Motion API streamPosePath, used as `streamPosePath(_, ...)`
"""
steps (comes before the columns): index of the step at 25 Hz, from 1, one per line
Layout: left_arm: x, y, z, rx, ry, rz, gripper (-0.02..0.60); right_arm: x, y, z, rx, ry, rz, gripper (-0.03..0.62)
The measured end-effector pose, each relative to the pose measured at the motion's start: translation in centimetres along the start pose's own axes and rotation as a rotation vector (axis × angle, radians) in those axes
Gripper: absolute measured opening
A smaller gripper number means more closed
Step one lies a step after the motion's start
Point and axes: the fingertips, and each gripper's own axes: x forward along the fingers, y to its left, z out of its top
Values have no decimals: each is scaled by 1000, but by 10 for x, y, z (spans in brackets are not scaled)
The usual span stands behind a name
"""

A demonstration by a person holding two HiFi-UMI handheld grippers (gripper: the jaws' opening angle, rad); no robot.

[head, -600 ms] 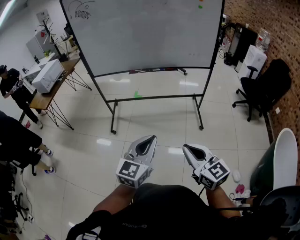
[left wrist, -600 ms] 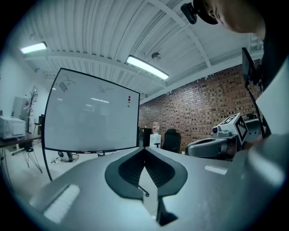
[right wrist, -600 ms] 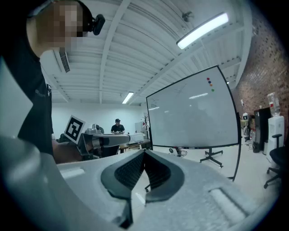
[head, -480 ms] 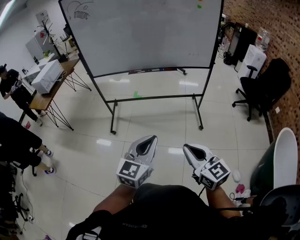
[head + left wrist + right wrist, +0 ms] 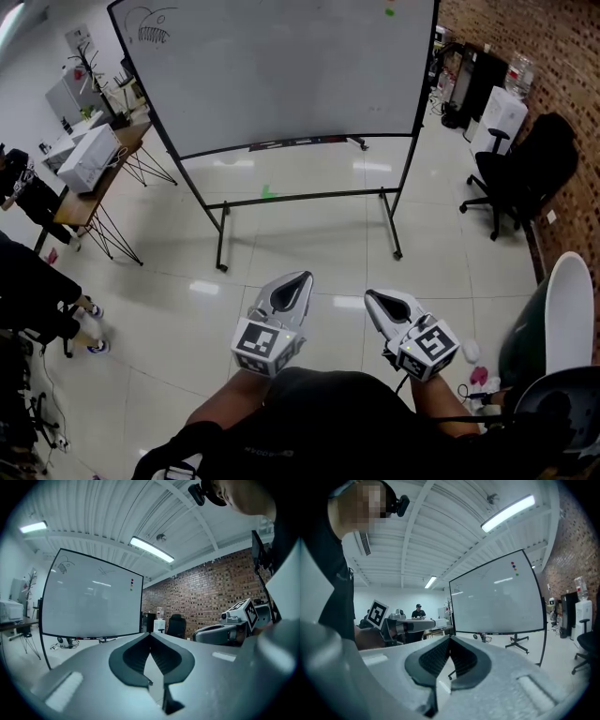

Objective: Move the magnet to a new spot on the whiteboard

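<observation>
Approach, not yet a grab: your left tool (image 5: 298, 281) and right tool (image 5: 373, 298) are both closed on nothing, low in frame, well apart from the whiteboard (image 5: 281, 75). The green magnet (image 5: 389, 11) sits top right on it. Next, I'd say: step in, open one tool, reach up.

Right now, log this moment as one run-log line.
task: not started | left gripper: shut, empty | right gripper: shut, empty | magnets: upper right of whiteboard | board: ahead, untouched
</observation>
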Motion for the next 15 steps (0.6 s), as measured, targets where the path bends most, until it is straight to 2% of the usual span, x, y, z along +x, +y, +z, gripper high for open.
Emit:
streamPosePath(10, 22, -5, -1, 7, 46, -17, 15, -2, -27, -13, 64, 11, -23, 0)
streamPosePath(15, 42, 8, -4, 3, 73, -13, 15, 12, -45, -18, 73, 26, -14, 0)
